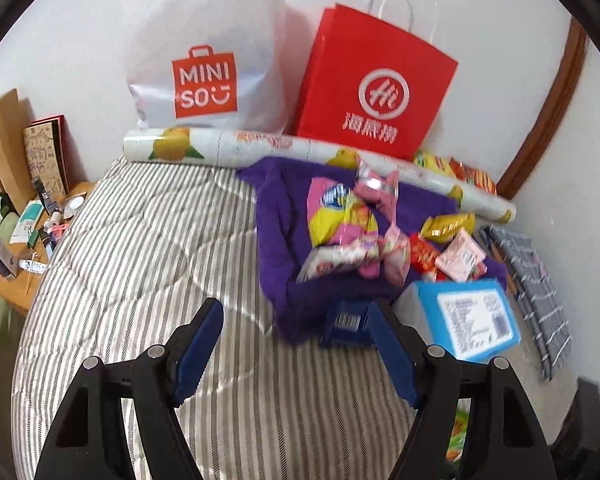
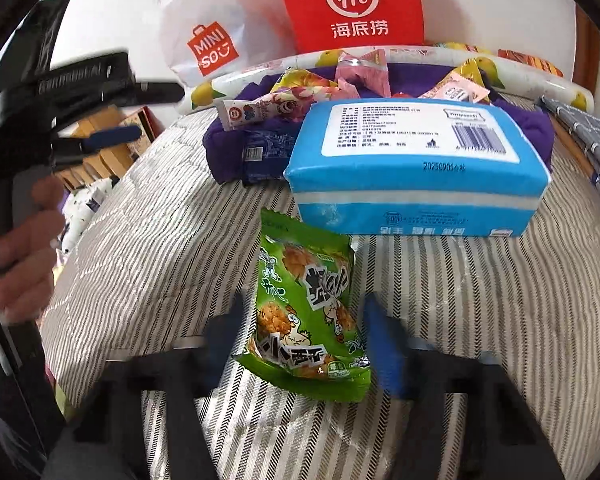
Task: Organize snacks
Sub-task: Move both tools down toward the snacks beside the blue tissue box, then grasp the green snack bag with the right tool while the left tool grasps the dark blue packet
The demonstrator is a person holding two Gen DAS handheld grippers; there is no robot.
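A green snack packet point(image 2: 306, 312) with a cartoon chicken lies flat on the striped quilt, just in front of a blue tissue pack point(image 2: 416, 168). Behind, on purple cloth point(image 1: 276, 240), a loose heap of snacks point(image 1: 352, 236): pink, yellow, red and gold packets, with a dark blue packet point(image 1: 346, 320) at the near edge

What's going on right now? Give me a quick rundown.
Left gripper open, empty, over the bed. Right gripper straddling green snack bag, grip unclear. Blue tissue pack just beyond the bag.
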